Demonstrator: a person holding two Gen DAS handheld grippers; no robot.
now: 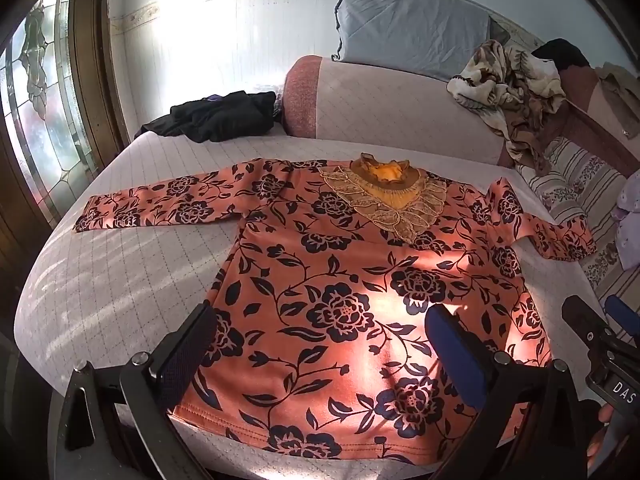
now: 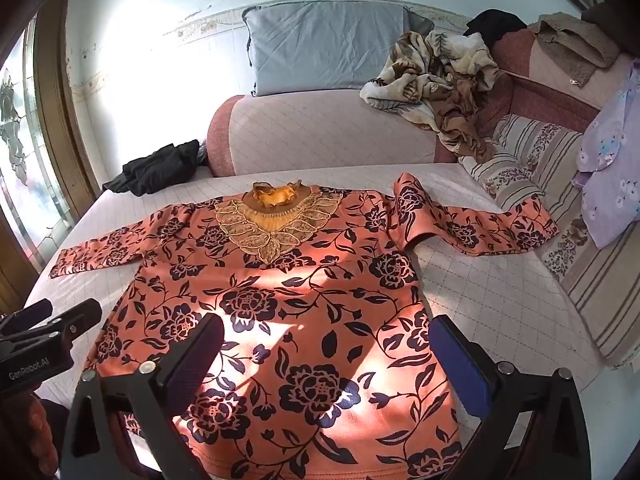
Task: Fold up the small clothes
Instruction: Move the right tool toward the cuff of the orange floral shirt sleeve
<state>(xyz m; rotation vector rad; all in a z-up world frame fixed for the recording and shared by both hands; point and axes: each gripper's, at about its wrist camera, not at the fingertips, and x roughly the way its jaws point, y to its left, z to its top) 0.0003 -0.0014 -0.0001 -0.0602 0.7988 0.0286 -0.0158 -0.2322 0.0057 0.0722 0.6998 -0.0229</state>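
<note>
An orange long-sleeved top [image 1: 340,280] [image 2: 288,300] with dark flower print and a gold lace collar [image 1: 388,196] [image 2: 276,216] lies flat, front up, on the white quilted bed. Its left sleeve [image 1: 160,204] stretches straight out; its right sleeve [image 2: 472,224] is bent and creased. My left gripper [image 1: 320,344] hovers open above the hem's left half, nothing between its fingers. My right gripper [image 2: 328,356] hovers open above the hem's right half, likewise empty. Each gripper shows at the edge of the other's view: the right gripper [image 1: 600,340] and the left gripper [image 2: 52,320].
A black garment [image 1: 216,116] [image 2: 160,168] lies at the bed's [image 1: 120,280] far left. A bolster [image 1: 392,108] with a blue pillow [image 1: 408,24] runs along the back. A crumpled floral blanket [image 2: 440,76], striped cushions [image 2: 560,208] and a lilac cloth [image 2: 612,160] crowd the right.
</note>
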